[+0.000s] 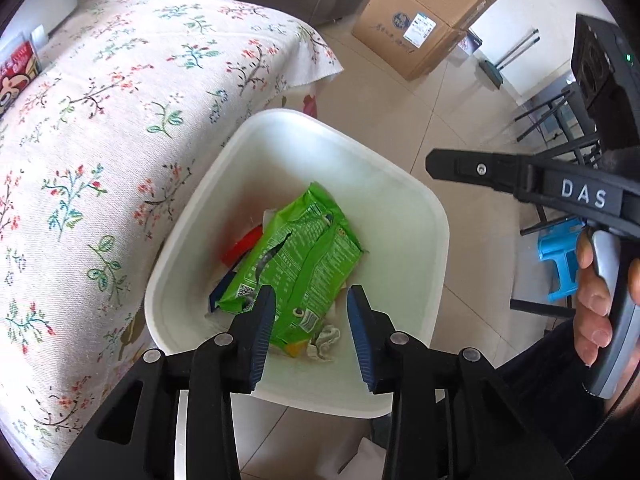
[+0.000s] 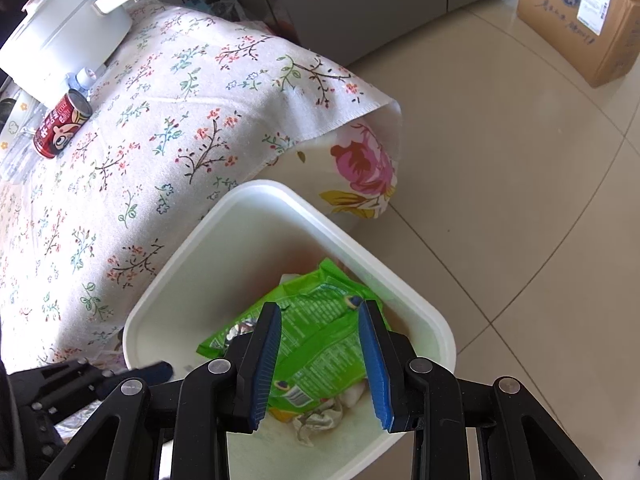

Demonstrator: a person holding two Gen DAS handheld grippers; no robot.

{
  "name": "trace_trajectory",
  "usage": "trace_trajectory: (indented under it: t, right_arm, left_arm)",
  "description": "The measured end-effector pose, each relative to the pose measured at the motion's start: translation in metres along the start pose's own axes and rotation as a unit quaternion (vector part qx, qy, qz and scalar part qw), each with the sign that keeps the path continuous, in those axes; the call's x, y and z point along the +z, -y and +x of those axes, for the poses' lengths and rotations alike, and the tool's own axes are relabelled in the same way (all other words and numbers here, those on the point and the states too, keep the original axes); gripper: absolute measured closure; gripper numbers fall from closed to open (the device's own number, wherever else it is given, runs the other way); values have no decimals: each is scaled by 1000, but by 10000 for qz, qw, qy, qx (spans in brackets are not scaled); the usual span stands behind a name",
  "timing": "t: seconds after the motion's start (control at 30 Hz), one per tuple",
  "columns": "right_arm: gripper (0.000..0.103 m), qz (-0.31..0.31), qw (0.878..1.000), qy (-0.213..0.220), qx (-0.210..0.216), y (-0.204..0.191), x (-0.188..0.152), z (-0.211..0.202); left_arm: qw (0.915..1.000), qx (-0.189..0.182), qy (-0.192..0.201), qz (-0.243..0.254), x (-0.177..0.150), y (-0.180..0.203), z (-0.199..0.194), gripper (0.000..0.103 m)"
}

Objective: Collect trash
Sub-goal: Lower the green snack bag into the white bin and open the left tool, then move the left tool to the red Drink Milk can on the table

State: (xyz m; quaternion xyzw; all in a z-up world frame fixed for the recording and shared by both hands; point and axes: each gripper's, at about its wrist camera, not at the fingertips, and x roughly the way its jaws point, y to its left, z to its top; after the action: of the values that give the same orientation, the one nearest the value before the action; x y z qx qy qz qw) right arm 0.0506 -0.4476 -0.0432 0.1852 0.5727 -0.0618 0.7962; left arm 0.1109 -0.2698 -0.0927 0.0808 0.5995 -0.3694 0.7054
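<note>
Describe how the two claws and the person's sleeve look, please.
Each claw is black plastic with silver pivot bolts and two ribbed blue pads, seen on the left claw and the right claw. From the left wrist view, the right tool's side bears white letters "DAS", a grey trigger handle and a green light. The sleeve is dark.

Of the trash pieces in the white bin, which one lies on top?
The green snack wrapper lies on top, spread across the bin. The red wrapper and crumpled tissue only peek out from under its edges.
</note>
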Motion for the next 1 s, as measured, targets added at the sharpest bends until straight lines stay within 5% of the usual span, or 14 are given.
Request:
trace_trajectory:
  t: [0.27, 0.47, 0.6, 1.0]
  right_arm:
    - [67, -38, 10000, -72, -10, -4, 1, 8]
    - [67, -80, 9999, -60, 18, -9, 3, 13]
    - [64, -71, 9999, -62, 50, -12, 5, 16]
    - [54, -120, 9989, 132, 425, -36, 20, 23]
  left_arm:
    - [9965, -131, 585, -580, 13, -32, -40, 64]
    - [9832, -222, 1238, -1322, 21, -78, -82, 62]
    - [9701, -19, 1582, -1843, 22, -118, -106, 51]
    - [9243, 489, 2372, -2948, 35, -220, -151, 41]
